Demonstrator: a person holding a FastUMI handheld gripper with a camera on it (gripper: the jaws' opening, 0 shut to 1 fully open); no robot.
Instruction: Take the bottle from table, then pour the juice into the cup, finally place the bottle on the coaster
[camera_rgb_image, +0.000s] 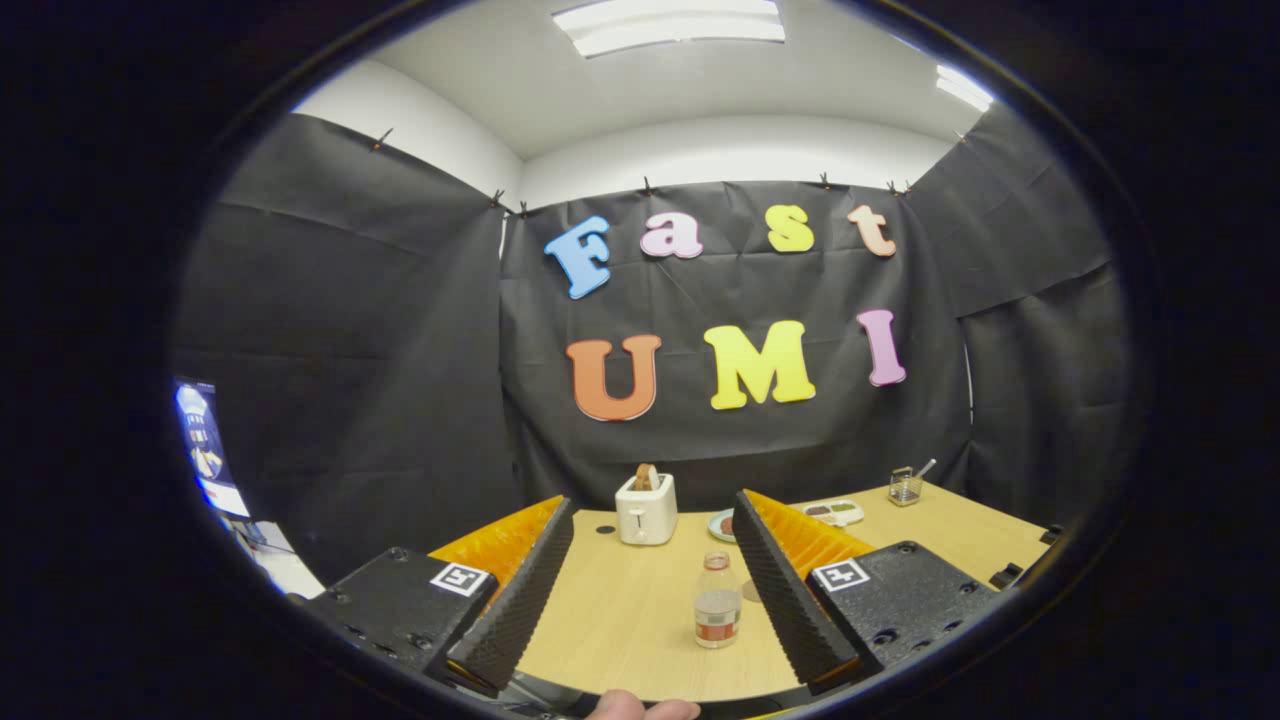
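Gripper (648, 590) jaws wide apart at lower centre, bottle (717, 601) upright between the fingers on wooden table (620, 620), toaster (646, 509) beyond at centre, wire basket (905, 486) at right.

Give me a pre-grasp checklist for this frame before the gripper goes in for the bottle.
1. Gripper open: ok, fingers spread wide with nothing held.
2. Bottle upright on the table: ok, it stands between the fingers, closer to the right one.
3. Bottle centred between the fingers: not ok, it sits off to the right.
4. Path to the bottle free: ok, the toaster stands well beyond it.
5. Bottle cap on or off: cannot tell.
6. Cup and coaster located: cannot tell; a small brown patch beside the bottle is mostly hidden by the right finger.
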